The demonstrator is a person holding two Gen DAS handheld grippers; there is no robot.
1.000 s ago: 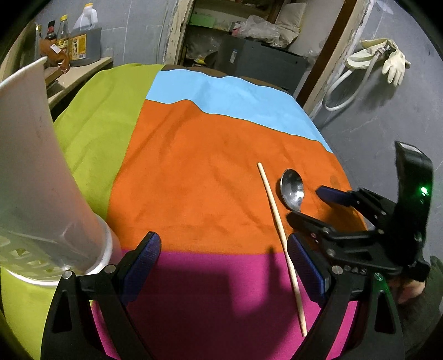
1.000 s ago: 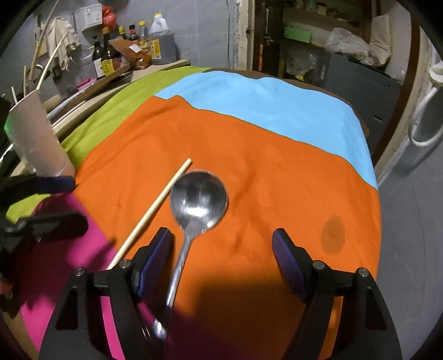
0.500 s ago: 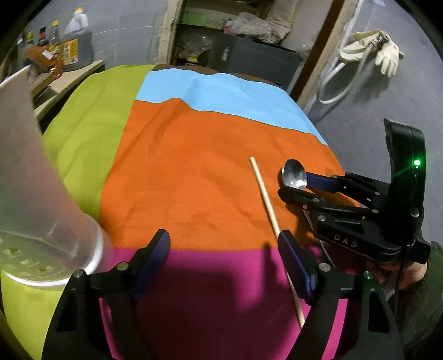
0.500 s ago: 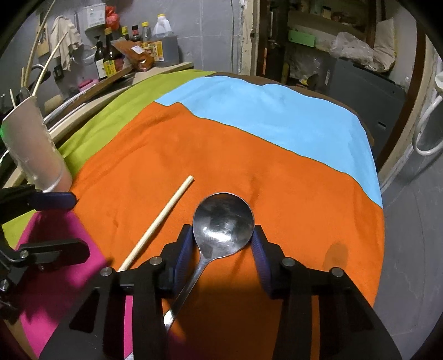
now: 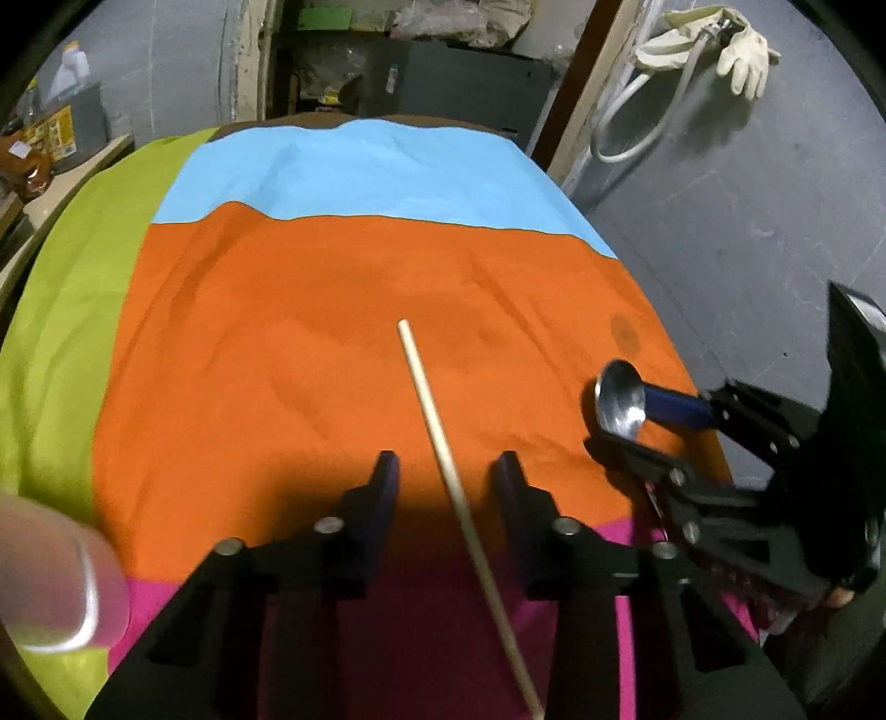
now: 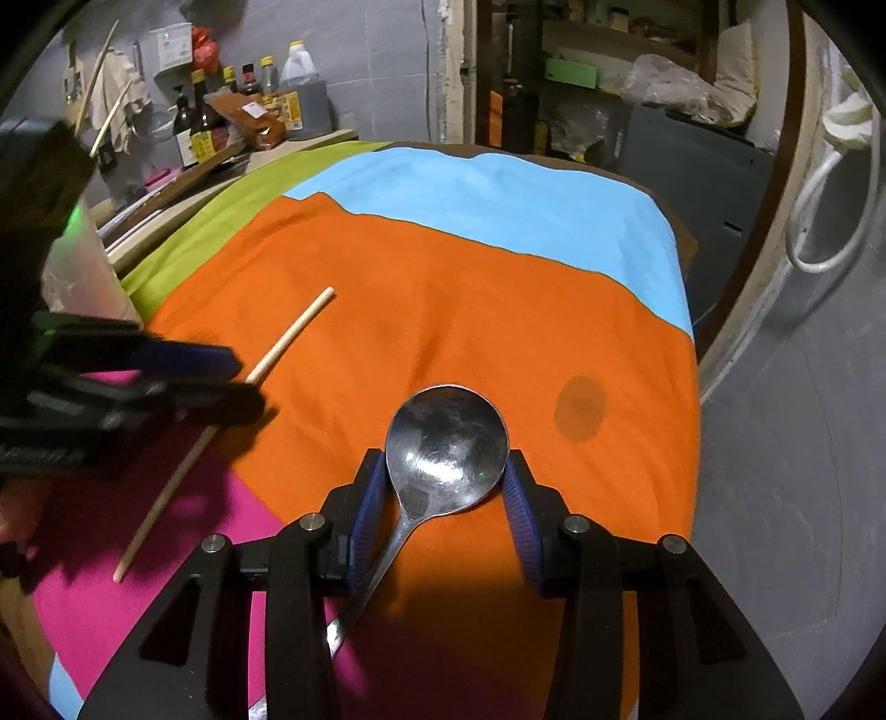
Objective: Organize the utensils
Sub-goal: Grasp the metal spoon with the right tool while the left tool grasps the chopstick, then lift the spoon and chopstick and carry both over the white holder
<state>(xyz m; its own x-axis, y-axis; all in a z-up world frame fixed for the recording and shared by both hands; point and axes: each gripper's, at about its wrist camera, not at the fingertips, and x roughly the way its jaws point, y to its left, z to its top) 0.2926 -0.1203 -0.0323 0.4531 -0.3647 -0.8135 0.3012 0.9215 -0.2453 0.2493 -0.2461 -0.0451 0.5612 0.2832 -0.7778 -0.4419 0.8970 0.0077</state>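
Observation:
A steel spoon [image 6: 446, 437] is held by its bowl, with my right gripper [image 6: 446, 482] shut on both sides and the handle running back under it. In the left wrist view that spoon [image 5: 620, 401] sits tilted in the right gripper [image 5: 626, 421], just above the orange cloth. A wooden chopstick [image 5: 443, 459] lies on the cloth between the fingers of my left gripper [image 5: 446, 476]. Those jaws are closing, with a gap still on each side of the stick. From the right wrist view the left gripper [image 6: 238, 382] straddles the chopstick [image 6: 299, 327]. A white holder cup [image 5: 50, 576] shows blurred at the left.
A multicoloured cloth [image 5: 343, 166] covers the table, with a dark stain [image 6: 578, 410] near its right edge, where it drops to grey floor. Bottles [image 6: 243, 111] crowd a shelf at the back left. Gloves and a hose [image 5: 742, 50] hang on the right wall.
My left gripper moved right from beside the cup to over the chopstick and narrowed its jaws. My right gripper shut on the spoon's bowl and shifted right with it.

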